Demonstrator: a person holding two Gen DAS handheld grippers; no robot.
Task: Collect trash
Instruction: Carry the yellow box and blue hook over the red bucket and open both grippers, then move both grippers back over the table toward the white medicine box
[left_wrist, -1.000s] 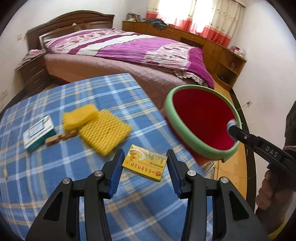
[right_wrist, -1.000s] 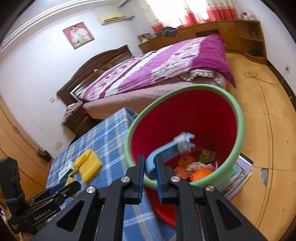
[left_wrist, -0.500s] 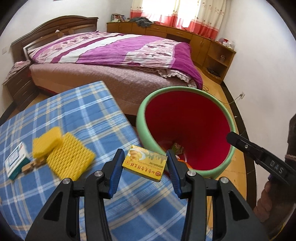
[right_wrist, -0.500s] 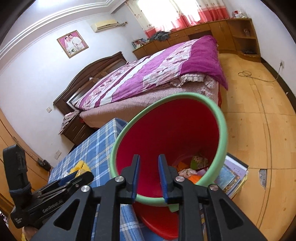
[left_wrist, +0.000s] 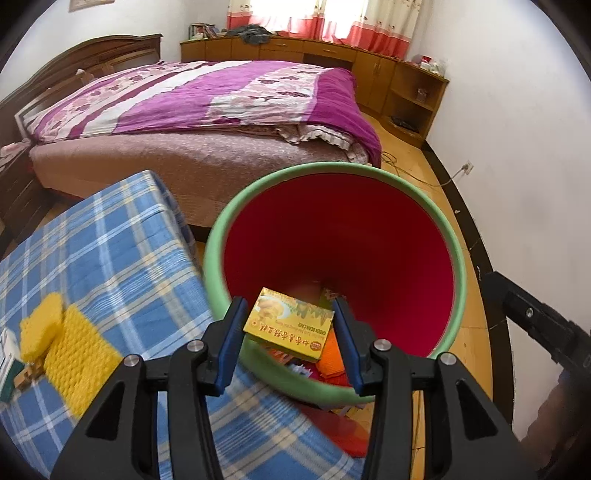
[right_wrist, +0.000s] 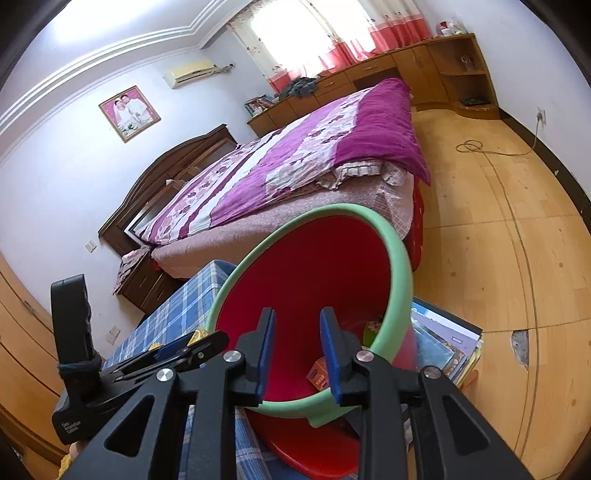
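Jaws of the left gripper (left_wrist: 288, 328) clamp a yellow box (left_wrist: 290, 325); right gripper (right_wrist: 297, 350) jaws are opening, empty.

Daylight glares through the curtained window (right_wrist: 295, 33); fisheye edges bend darkly, and the yellow foam (left_wrist: 79, 354) is motion-blurred.

Your yellow bean-cake box (left_wrist: 289, 324) is tilted right over the red bin (left_wrist: 406, 236) with the green rim; wrappers sit at its bottom.
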